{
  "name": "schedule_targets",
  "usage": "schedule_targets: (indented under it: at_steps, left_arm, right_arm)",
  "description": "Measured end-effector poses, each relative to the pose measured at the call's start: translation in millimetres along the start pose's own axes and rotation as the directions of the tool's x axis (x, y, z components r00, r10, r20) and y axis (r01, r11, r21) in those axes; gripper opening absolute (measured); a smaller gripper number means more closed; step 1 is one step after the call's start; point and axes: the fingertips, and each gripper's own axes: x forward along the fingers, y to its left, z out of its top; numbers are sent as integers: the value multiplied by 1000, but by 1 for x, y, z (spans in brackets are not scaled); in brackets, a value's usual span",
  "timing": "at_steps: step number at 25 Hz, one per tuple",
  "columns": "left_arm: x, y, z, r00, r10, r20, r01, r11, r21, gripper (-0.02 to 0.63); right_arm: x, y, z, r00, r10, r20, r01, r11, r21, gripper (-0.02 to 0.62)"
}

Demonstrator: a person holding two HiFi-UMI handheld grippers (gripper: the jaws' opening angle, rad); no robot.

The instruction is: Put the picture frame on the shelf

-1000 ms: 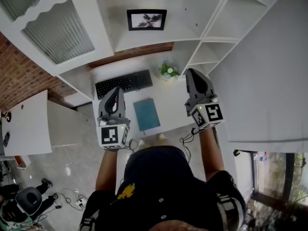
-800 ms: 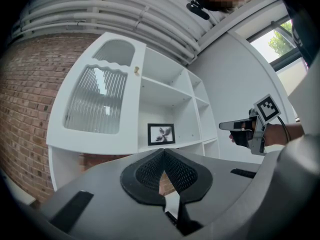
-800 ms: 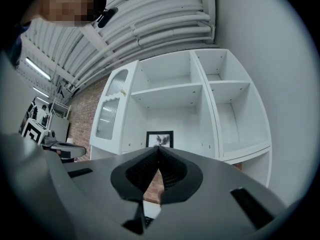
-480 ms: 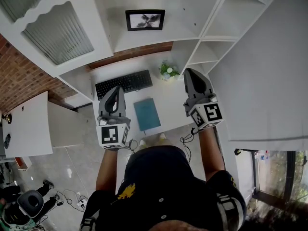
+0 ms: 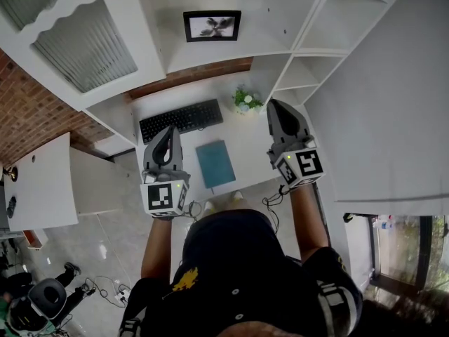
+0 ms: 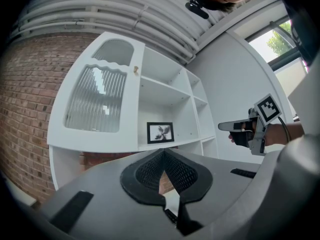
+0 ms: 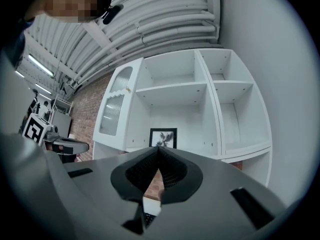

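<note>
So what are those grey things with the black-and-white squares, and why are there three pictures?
Those are two grippers: grabbing tools that a person holds, one in each hand. The squares are markers on a cube that is part of each gripper.

The head view comes from a camera on the person's head, looking down. It shows the left gripper and the right gripper held out in front of a white desk. The other two pictures come from small cameras riding on each gripper, looking along its jaws.

On the desk lie a keyboard, a blue-green book and a small plant. The picture frame stands on the shelf above. Both grippers are shut and hold nothing.
</note>
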Motion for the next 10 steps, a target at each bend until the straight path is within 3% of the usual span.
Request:
schedule_targets:
  at_steps: [3,10]
  left_arm:
    - [0,5,1,1000,-6,0,6,1000,-8,18]
    - [24,1,40,990,-62,124,52,995,80,18]
  right_arm:
    - [6,3,2,1000,23,-3,-23,1000,-12,6]
    - [29,3,33,991,75,109,-63,992,-107,6]
